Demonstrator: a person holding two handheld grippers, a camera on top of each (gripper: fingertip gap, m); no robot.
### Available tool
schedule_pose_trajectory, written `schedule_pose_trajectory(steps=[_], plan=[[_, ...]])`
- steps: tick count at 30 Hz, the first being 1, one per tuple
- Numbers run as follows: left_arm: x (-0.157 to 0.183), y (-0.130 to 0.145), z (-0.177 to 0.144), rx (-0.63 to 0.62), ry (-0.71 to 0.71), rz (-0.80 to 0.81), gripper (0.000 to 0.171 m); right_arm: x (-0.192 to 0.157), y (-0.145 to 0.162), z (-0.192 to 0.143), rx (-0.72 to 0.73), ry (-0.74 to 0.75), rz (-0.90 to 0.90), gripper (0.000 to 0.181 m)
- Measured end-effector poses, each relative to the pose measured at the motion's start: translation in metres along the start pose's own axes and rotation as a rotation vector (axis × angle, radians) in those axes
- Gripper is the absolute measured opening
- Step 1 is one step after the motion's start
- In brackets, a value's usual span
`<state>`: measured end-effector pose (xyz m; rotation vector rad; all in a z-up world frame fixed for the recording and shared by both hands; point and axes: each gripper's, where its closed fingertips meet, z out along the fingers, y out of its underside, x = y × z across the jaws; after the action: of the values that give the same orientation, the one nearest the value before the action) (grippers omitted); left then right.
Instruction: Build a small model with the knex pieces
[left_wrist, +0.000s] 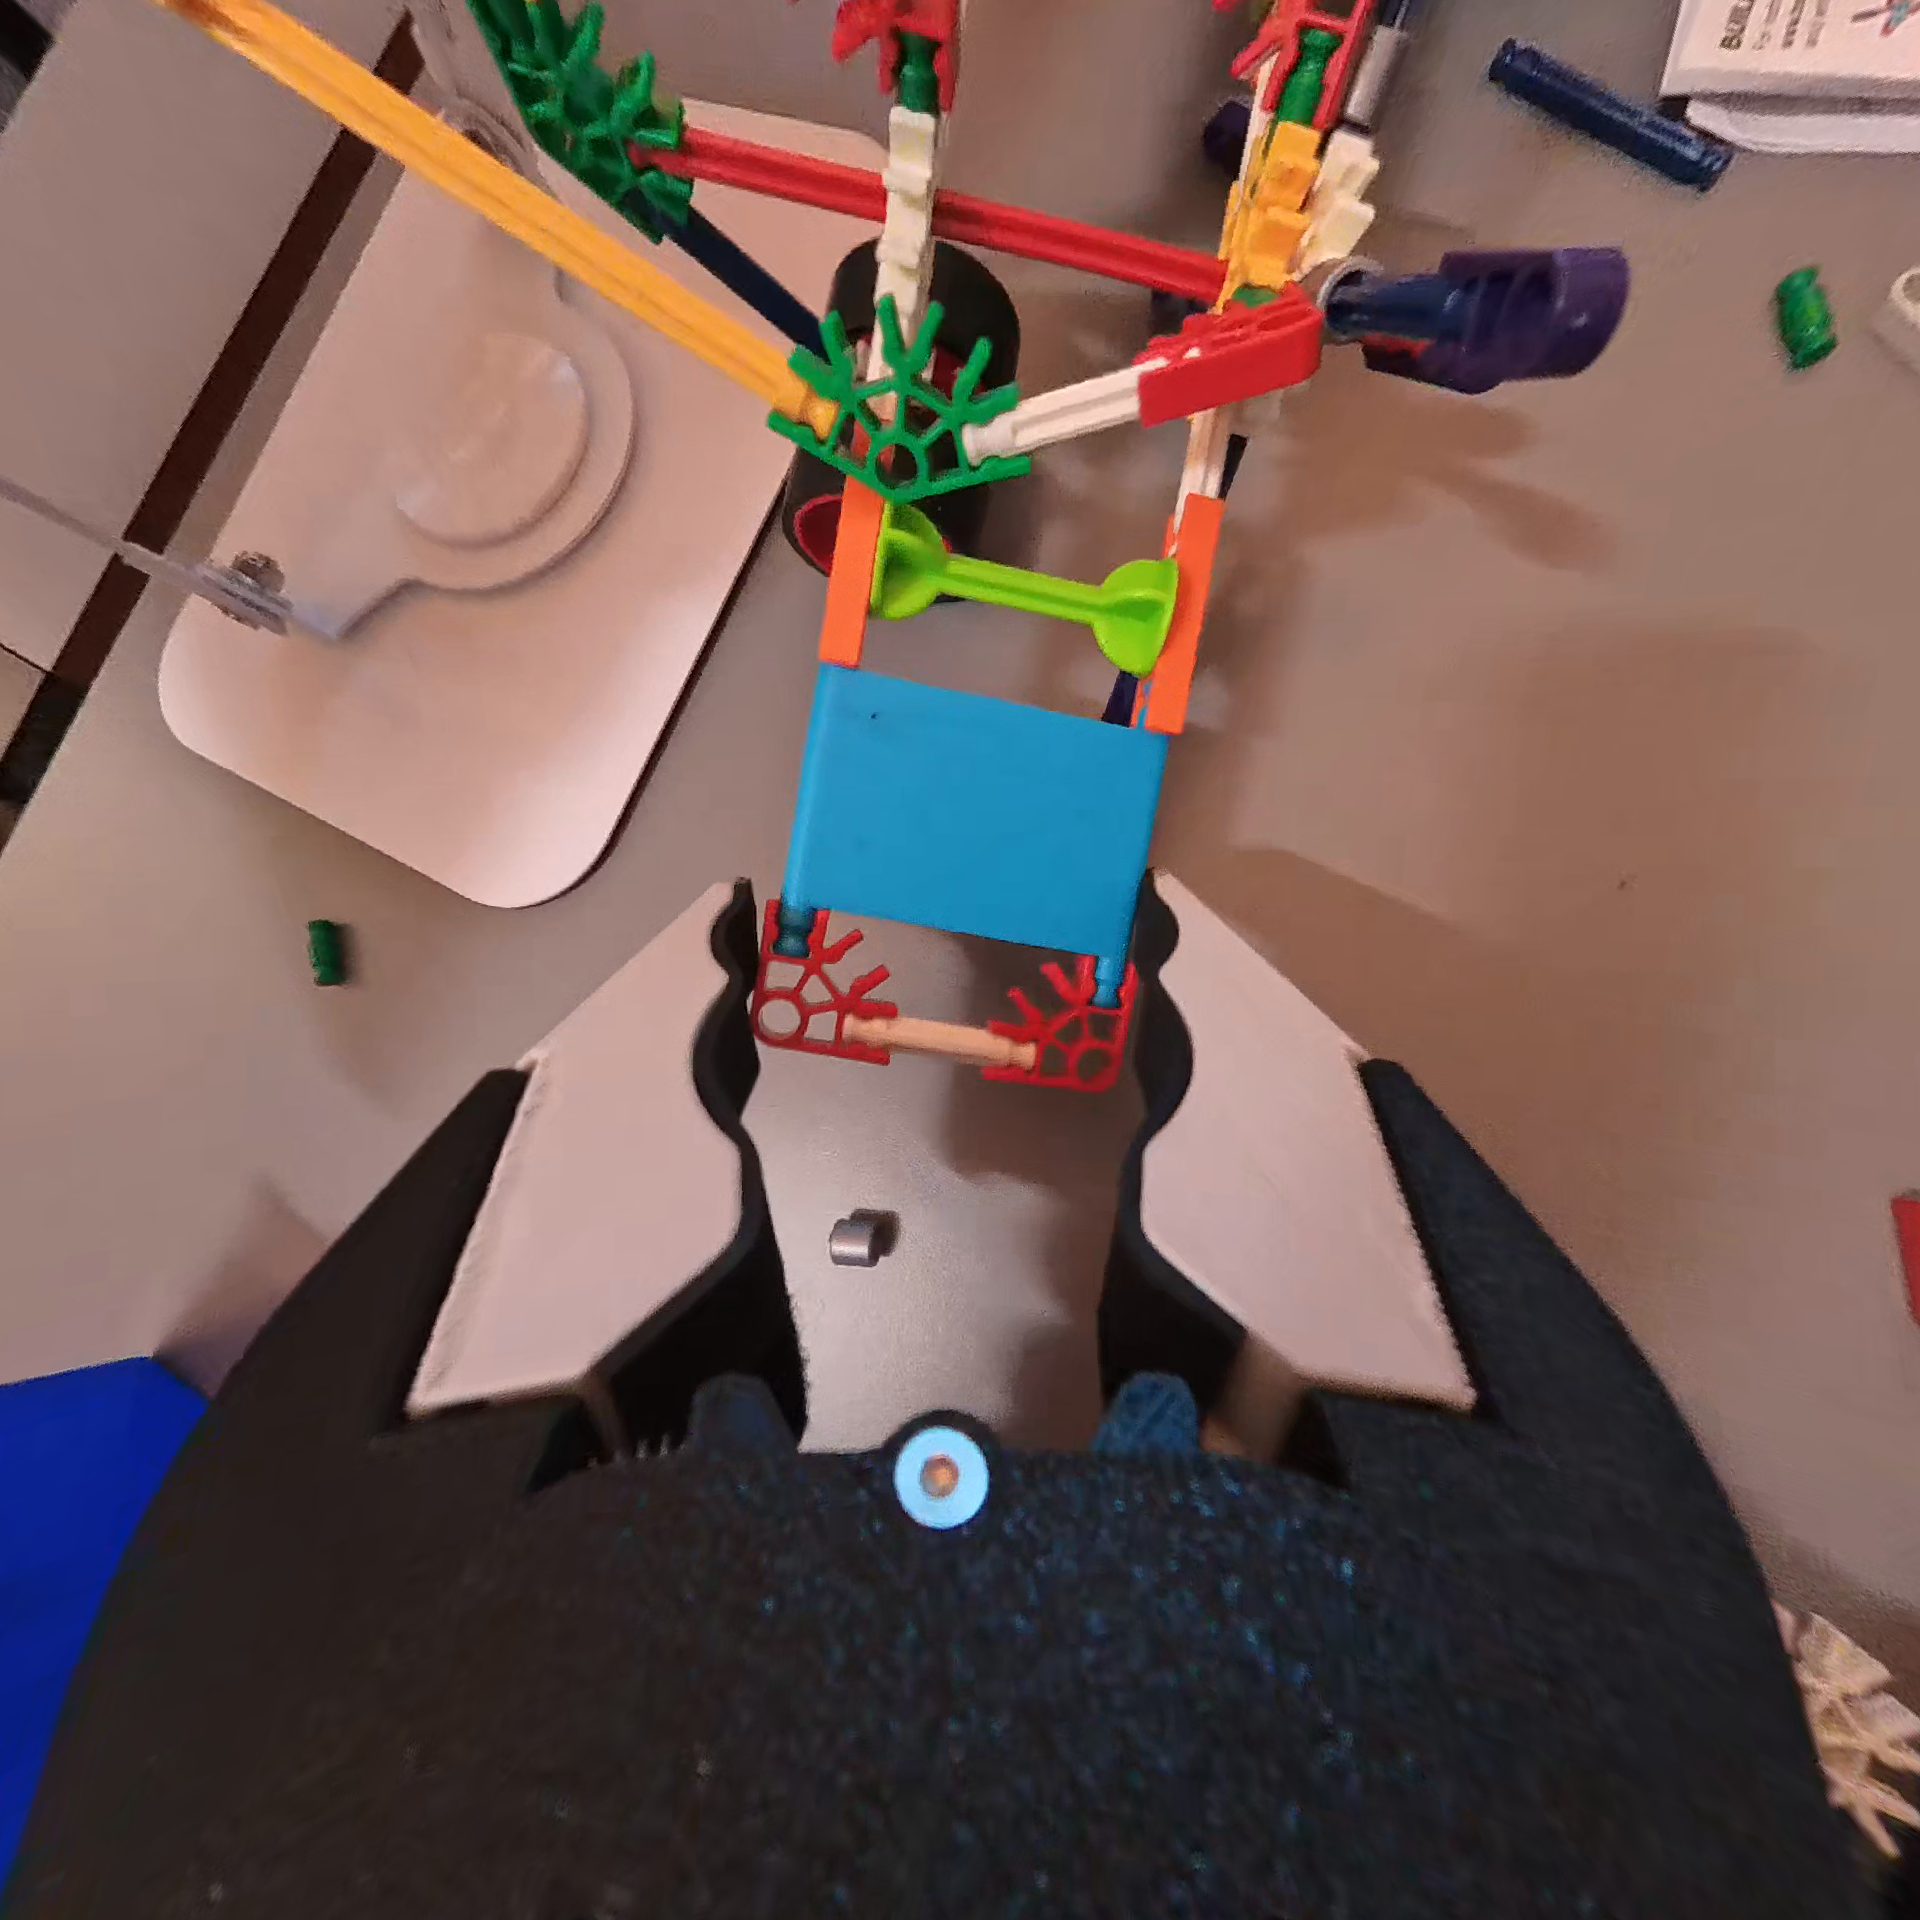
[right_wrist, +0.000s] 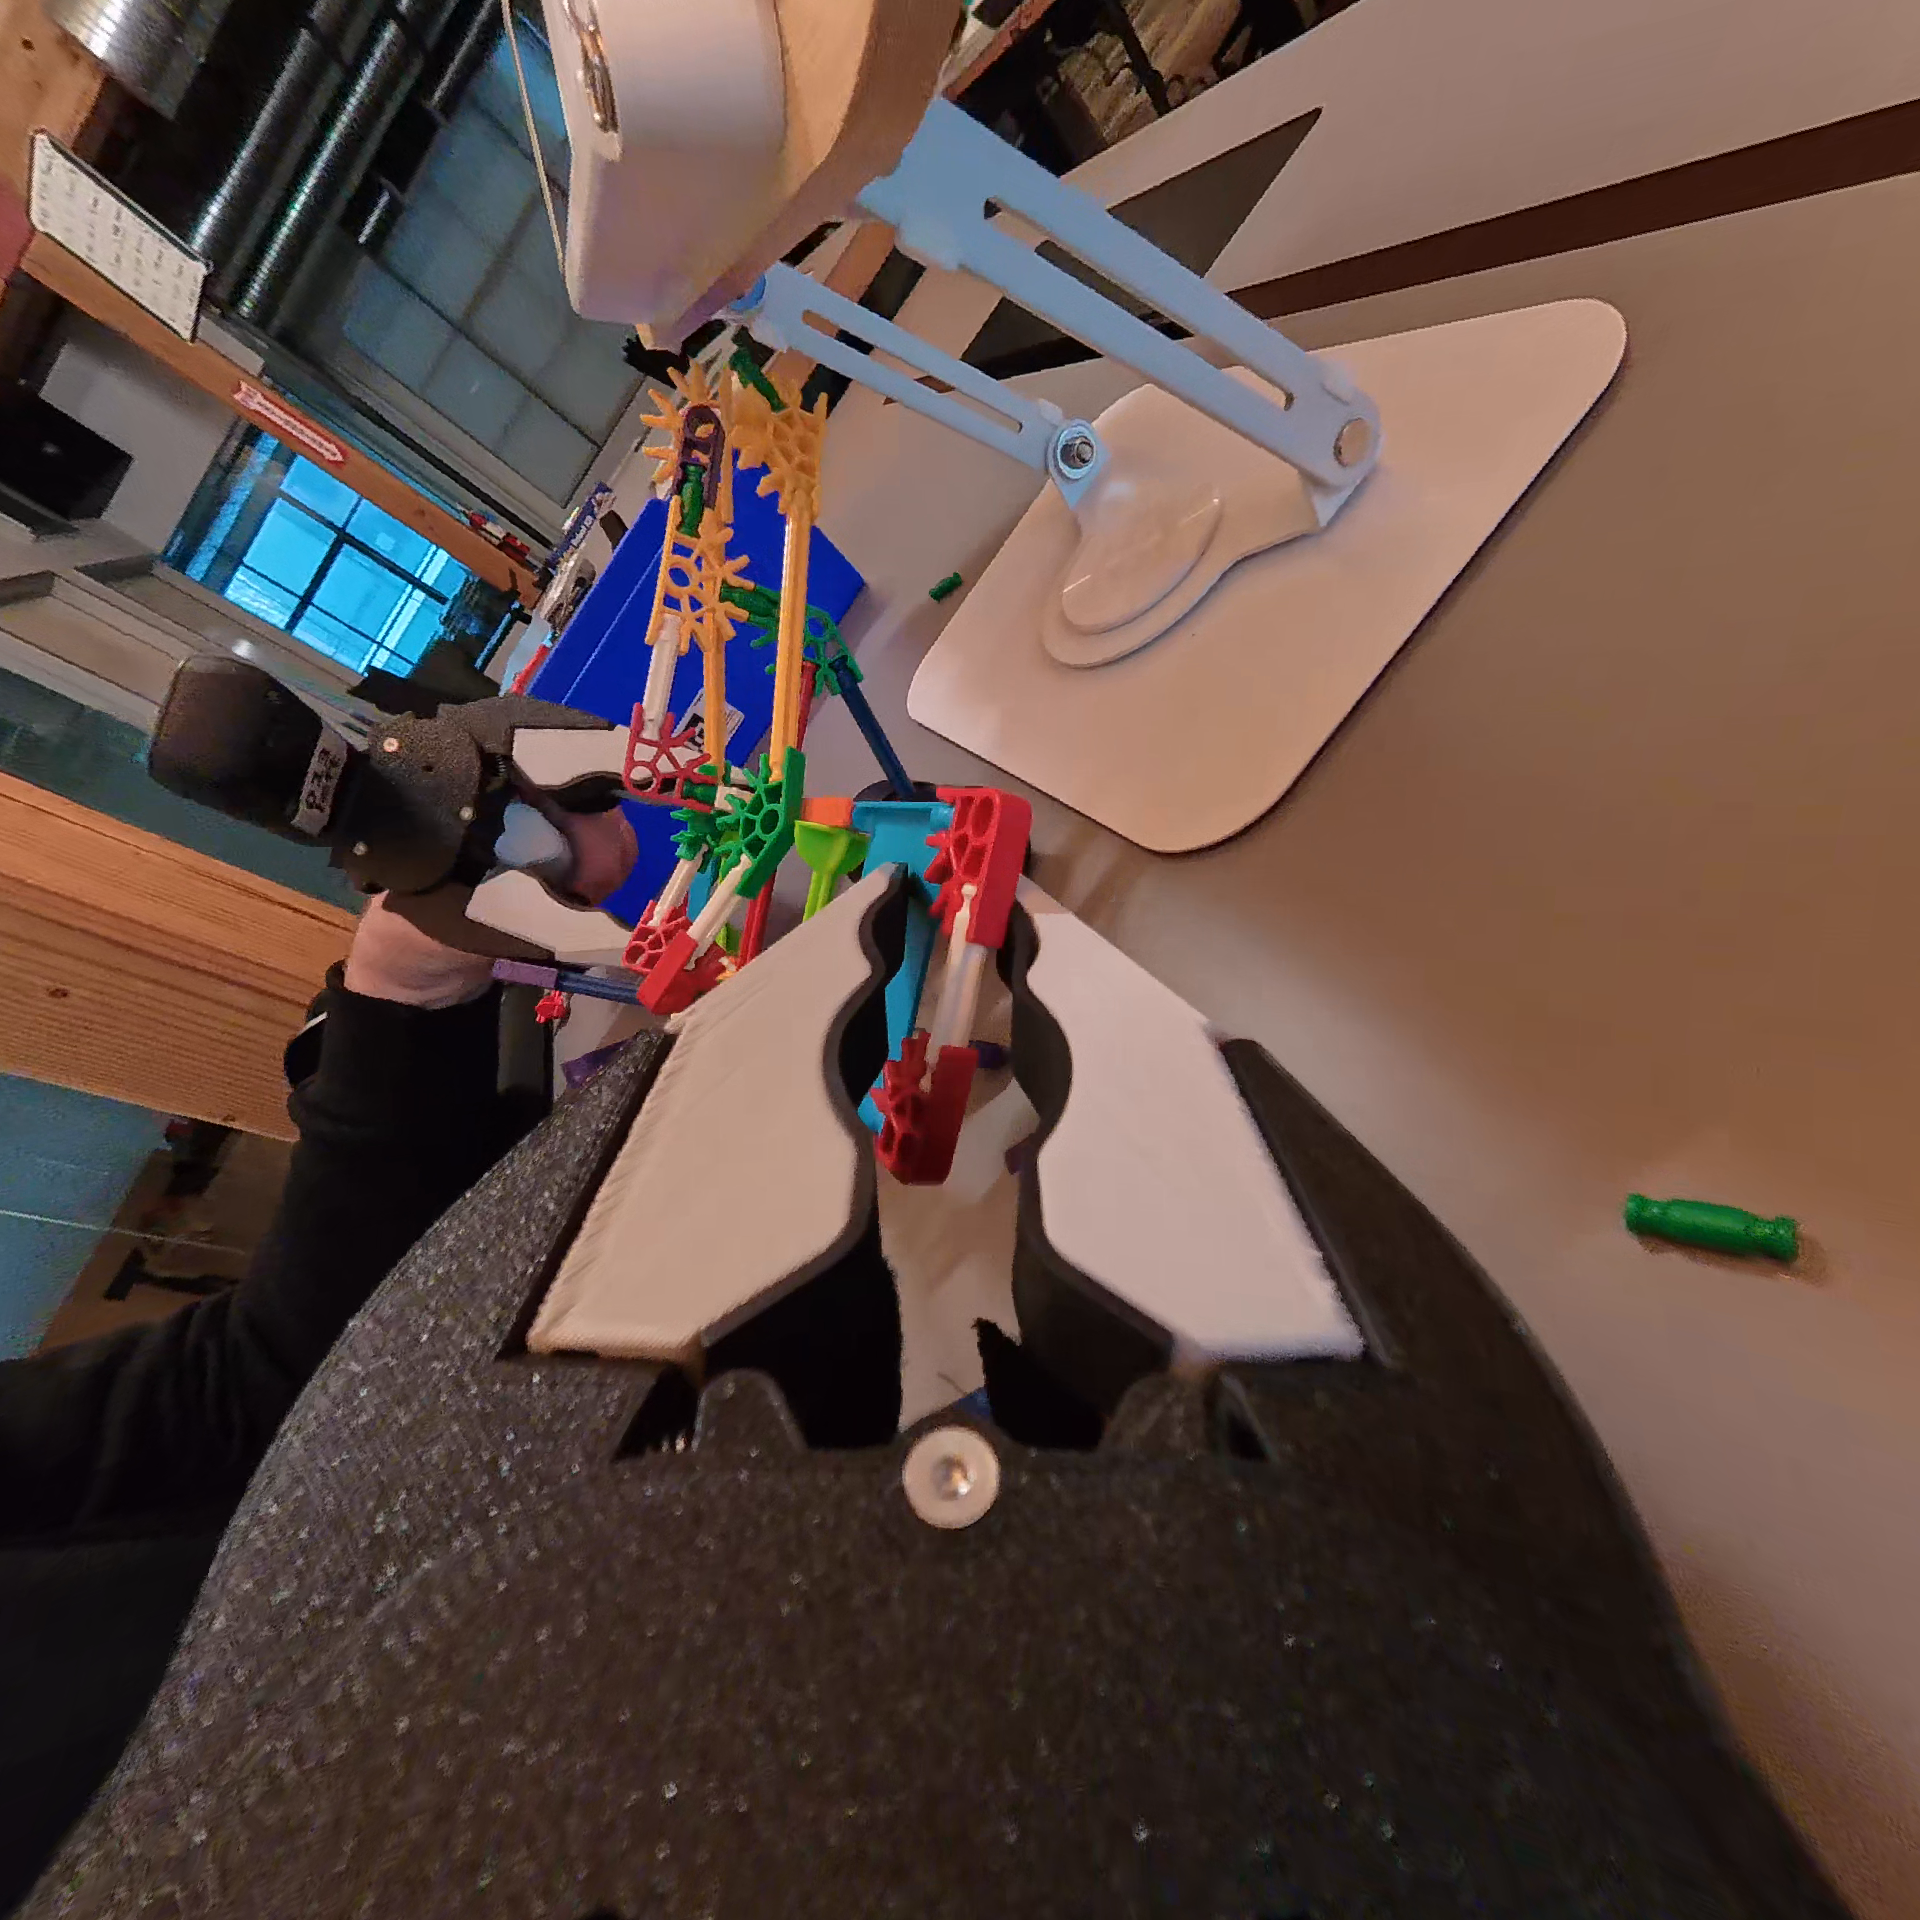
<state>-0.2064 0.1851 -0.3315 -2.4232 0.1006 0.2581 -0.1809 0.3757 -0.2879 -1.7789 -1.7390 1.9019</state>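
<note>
Black textured body of left gripper in foreground, white fingers set moderately wide and bearing on both outer sides of two red fan connectors joined by a short tan rod – gripped, as far as contact on both sides shows. Directly beyond: blue panel, orange side bars, a lime double-flared rod, then green fan connector with yellow, white and red rods radiating; all one rod-and-connector model held above the grey table. Black wheel behind the green connector. Small grey cylinder and a loose green piece on the table; white stand base to the left.

Right gripper seen narrow, fingers closed around a red-ended white strut beside the blue panel at the model's near corner. Yellow tower of the model rising behind, close under the stand's slotted arm. Loose green rod well apart on the table.

Likely hazards, judged from both holds: snap-fit joints pulling apart if the two grippers twist or separate against each other – tan rod the weakest link; thin connector edges slipping off smooth finger faces; tall yellow section catching the stand arm on any lift or tilt
</note>
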Motion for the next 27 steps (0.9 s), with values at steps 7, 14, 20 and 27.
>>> schedule_pose_trajectory(steps=[7,14,20,27], plan=[[0.017,-0.007,-0.013,0.066,0.182,-0.166,0.071,-0.005,0.004,-0.005,-0.053,0.062,-0.184,0.03],[0.027,-0.027,-0.029,0.204,0.455,-0.457,0.071,-0.005,0.006,-0.018,-0.107,0.124,-0.332,0.046],[0.017,-0.032,-0.035,0.283,0.52,-0.607,0.071,-0.003,0.005,-0.021,-0.104,0.142,-0.304,0.054],[0.006,-0.03,-0.042,0.342,0.502,-0.646,0.069,-0.008,0.003,-0.024,-0.094,0.098,-0.273,0.054]])
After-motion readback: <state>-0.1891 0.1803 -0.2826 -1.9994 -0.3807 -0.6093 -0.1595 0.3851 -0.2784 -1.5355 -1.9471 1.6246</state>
